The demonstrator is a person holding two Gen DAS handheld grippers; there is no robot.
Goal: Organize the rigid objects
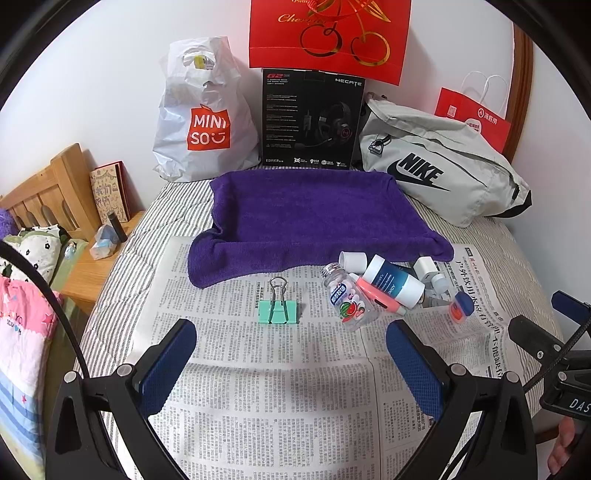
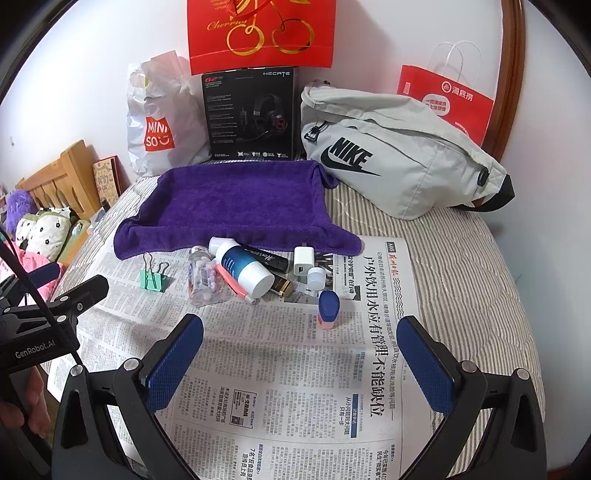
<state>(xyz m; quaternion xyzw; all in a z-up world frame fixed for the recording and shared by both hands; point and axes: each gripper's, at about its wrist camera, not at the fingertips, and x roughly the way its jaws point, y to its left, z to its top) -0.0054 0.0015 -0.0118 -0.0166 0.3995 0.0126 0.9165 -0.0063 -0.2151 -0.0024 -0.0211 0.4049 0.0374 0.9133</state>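
A green binder clip [image 1: 277,310] [image 2: 152,280] stands alone on the newspaper [image 1: 266,387] [image 2: 280,369]. Right of it lies a heap: a clear candy bottle [image 1: 349,299] [image 2: 202,278], a white and blue tube [image 1: 393,281] [image 2: 243,268], a pink pen [image 1: 380,300] [image 2: 234,283], a white charger [image 1: 424,268] [image 2: 303,261] and a small blue-capped orange item [image 1: 461,306] [image 2: 328,309]. Behind lies a purple towel [image 1: 310,218] [image 2: 236,206]. My left gripper [image 1: 291,349] is open, short of the clip. My right gripper [image 2: 301,345] is open, just before the blue-capped item.
Against the wall stand a white plastic bag [image 1: 203,114], a black headset box [image 1: 312,120], a red gift bag [image 1: 328,33], a grey waist bag [image 1: 443,166] and a red paper bag [image 1: 476,118]. A wooden headboard [image 1: 55,184] and bedding are at the left.
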